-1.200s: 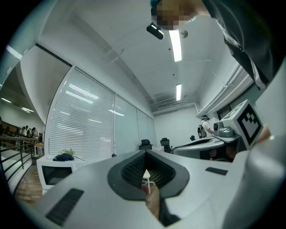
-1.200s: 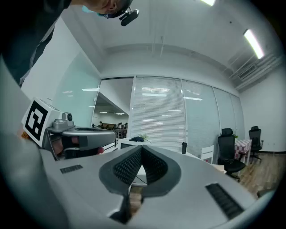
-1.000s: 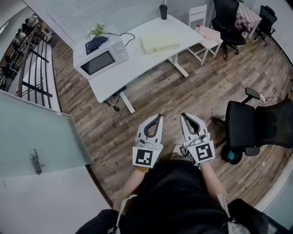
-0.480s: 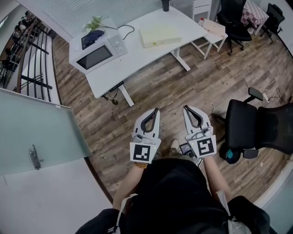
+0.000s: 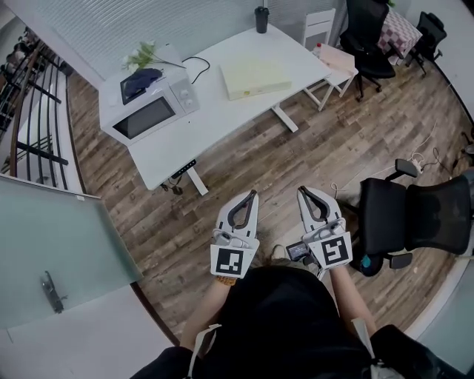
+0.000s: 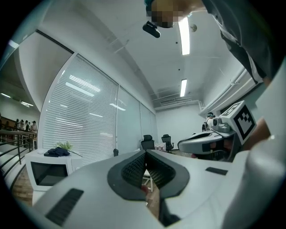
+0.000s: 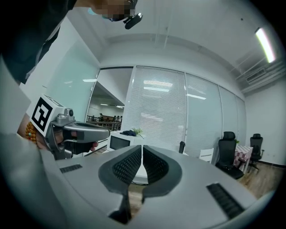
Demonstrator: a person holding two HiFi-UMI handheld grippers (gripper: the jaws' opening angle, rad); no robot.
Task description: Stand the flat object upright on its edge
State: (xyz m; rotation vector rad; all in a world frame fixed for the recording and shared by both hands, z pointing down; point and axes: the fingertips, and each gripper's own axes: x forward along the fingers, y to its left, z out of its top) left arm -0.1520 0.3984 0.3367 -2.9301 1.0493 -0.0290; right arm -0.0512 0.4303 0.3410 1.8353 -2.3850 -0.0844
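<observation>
The flat object, a pale yellow slab, lies face down on the white tabletop, well ahead of both grippers and roughly in line with the left one. Nothing touches it and no edge is lifted, so I judge the task not yet begun. A dark cup stands beyond it, farther from the fingers. A microwave sits ahead and to the left of the left fingers. A black office chair stands just to the right of the right fingers.

The left gripper and the right gripper are held side by side over the wooden floor, pointing toward the tabletop. The left gripper's fingers are pressed together with nothing between them. The right gripper's fingers are also closed and empty. Neither gripper view picks out the flat object.

The main risks, as I judge them:
- **Sliding:** closed fingers cannot pinch a thin edge, and a push would slide the slab over the smooth tabletop toward the cup or off the far side.
- **Slipping:** with only one edge pried up and nothing bracing the opposite edge, it could skid away or drop flat again.
- **Toppling:** once upright, so wide and thin a piece may fall over if it is released while leaning.
</observation>
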